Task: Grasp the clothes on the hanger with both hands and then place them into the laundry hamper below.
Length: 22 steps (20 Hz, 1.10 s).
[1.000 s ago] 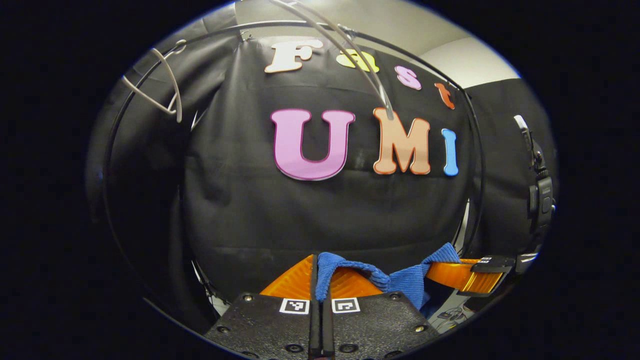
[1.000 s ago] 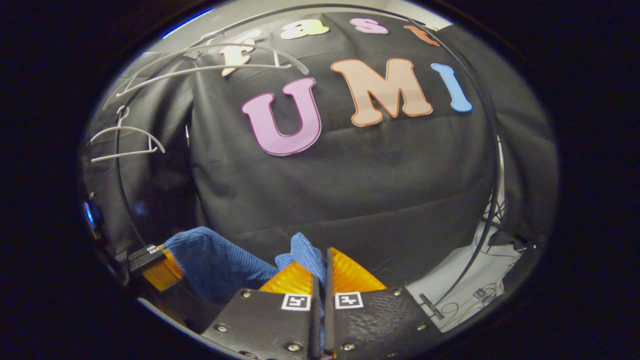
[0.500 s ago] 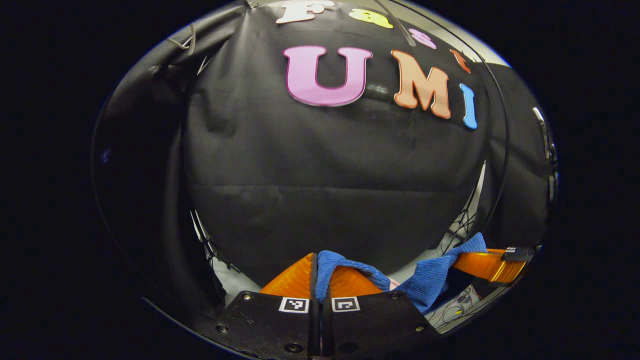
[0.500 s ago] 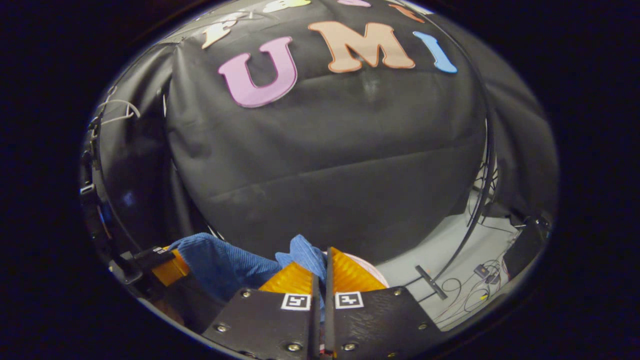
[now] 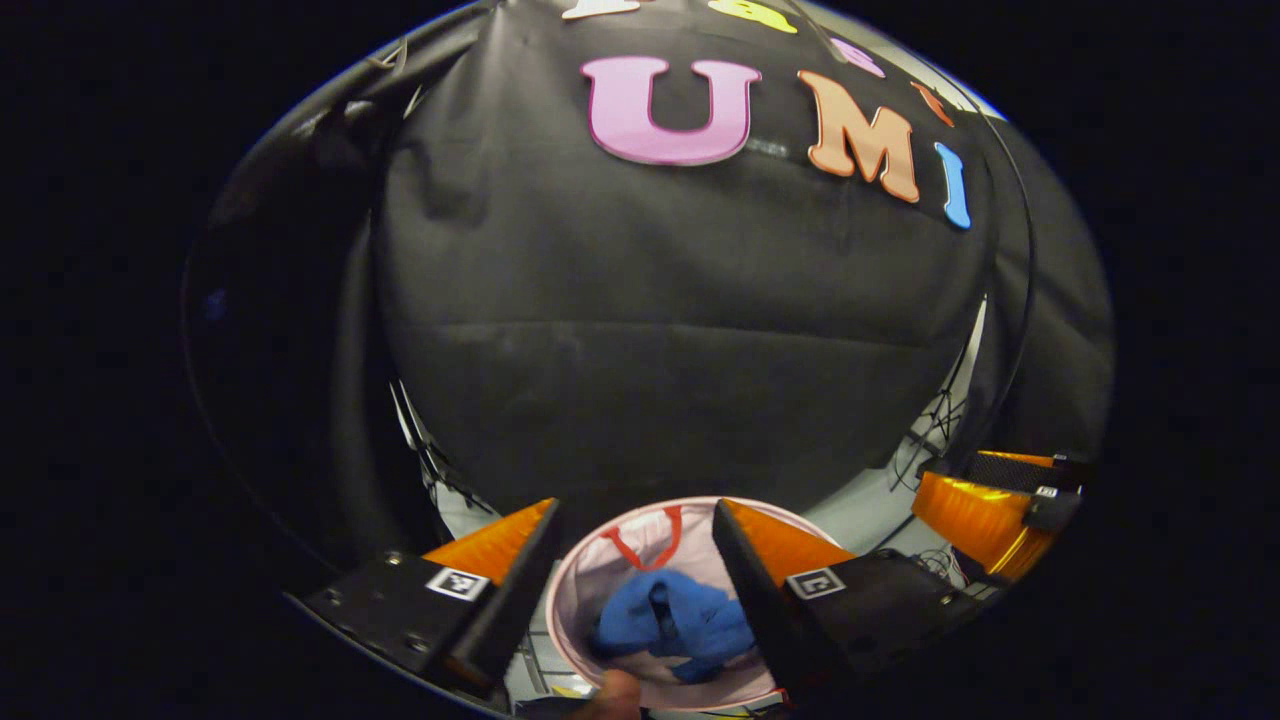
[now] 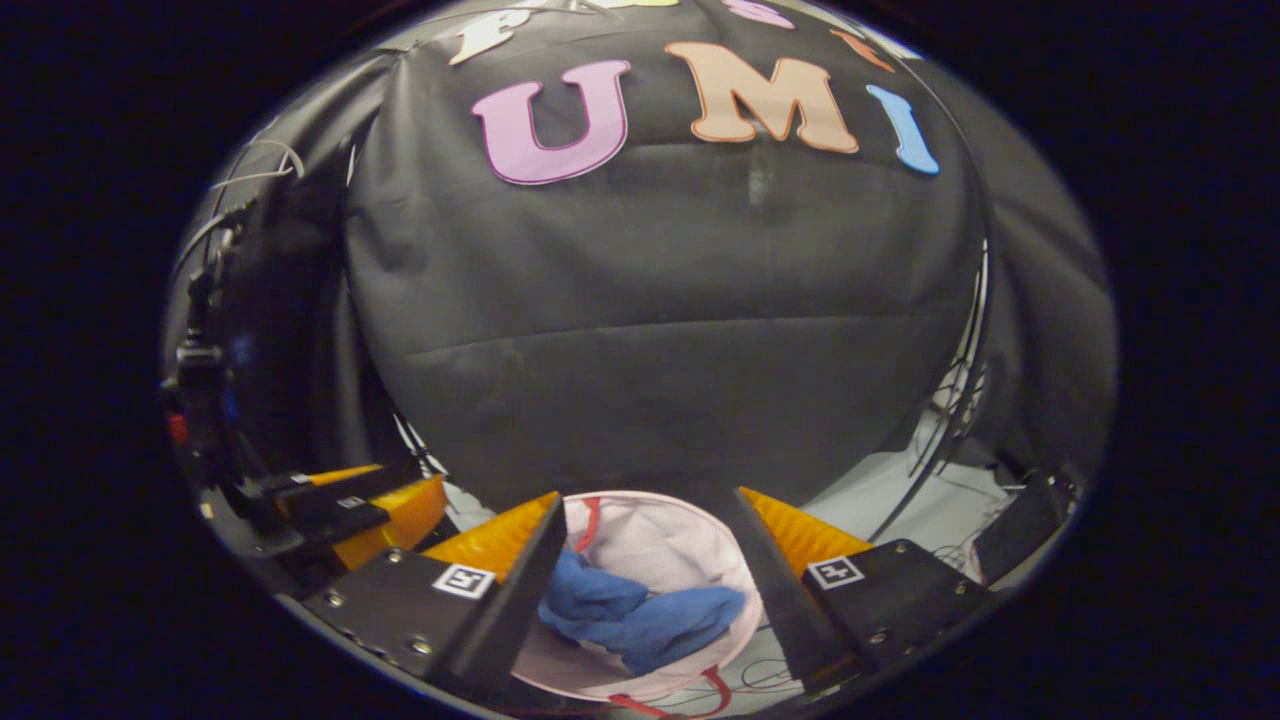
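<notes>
Left gripper view looks down between its own two fingers, which stand spread wide apart and grip nothing; the left gripper (image 5: 634,540) hangs over the hamper (image 5: 600,560), a round pale pink tub with red handles. The blue cloth (image 5: 672,625) lies crumpled inside the hamper, below the gap between the fingers and apart from both of them. A fingertip of the person shows at the bottom edge, just under the hamper's rim. Off to the right, farther away, the right gripper (image 5: 985,500) shows with its orange fingers, near the hamper's side. In the right gripper view the right gripper (image 6: 648,530) is likewise released, fingers splayed to either side of the hamper (image 6: 680,540). The cloth (image 6: 630,612) rests in the hamper's bottom, lying nearer the left-hand finger of that view and partly hidden behind it; whether it touches that finger cannot be told. The left gripper (image 6: 345,505) shows at the left.
</notes>
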{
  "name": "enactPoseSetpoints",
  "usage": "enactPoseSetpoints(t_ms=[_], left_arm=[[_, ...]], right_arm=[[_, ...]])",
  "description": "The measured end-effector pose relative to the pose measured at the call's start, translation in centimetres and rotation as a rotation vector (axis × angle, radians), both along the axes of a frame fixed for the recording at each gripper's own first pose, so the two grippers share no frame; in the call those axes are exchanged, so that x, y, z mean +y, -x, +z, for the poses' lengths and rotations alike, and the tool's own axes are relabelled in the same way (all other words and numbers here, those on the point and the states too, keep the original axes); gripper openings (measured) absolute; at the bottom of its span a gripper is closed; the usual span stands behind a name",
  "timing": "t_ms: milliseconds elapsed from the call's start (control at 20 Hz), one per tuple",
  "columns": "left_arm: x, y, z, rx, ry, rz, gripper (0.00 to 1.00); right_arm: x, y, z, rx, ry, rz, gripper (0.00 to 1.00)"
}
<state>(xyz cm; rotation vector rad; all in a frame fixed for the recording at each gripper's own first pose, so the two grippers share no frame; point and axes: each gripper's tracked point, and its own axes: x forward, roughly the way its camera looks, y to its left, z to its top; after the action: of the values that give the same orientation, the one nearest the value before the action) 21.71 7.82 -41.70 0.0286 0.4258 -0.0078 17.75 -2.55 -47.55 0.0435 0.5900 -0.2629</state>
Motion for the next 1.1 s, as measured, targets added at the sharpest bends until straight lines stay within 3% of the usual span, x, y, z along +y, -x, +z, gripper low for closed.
enactPoseSetpoints(t_ms=[50, 450, 1100], left_arm=[[-0.1, 0.0, 1.0, -0.017, 0.003, -0.004, 0.99], [-0.9, 3.1, 13.3, -0.21, 0.008, -0.034, 0.98], [-1.7, 8.0, 23.9, -0.297, 0.005, -0.022, 0.96]], right_arm=[[0.2, 0.1, 0.9, -0.014, 0.002, -0.001, 0.99], [-0.3, 0.9, 11.0, -0.155, 0.068, -0.042, 0.99], [0.4, 4.8, 24.8, -0.332, 0.103, -0.005, 0.99]])
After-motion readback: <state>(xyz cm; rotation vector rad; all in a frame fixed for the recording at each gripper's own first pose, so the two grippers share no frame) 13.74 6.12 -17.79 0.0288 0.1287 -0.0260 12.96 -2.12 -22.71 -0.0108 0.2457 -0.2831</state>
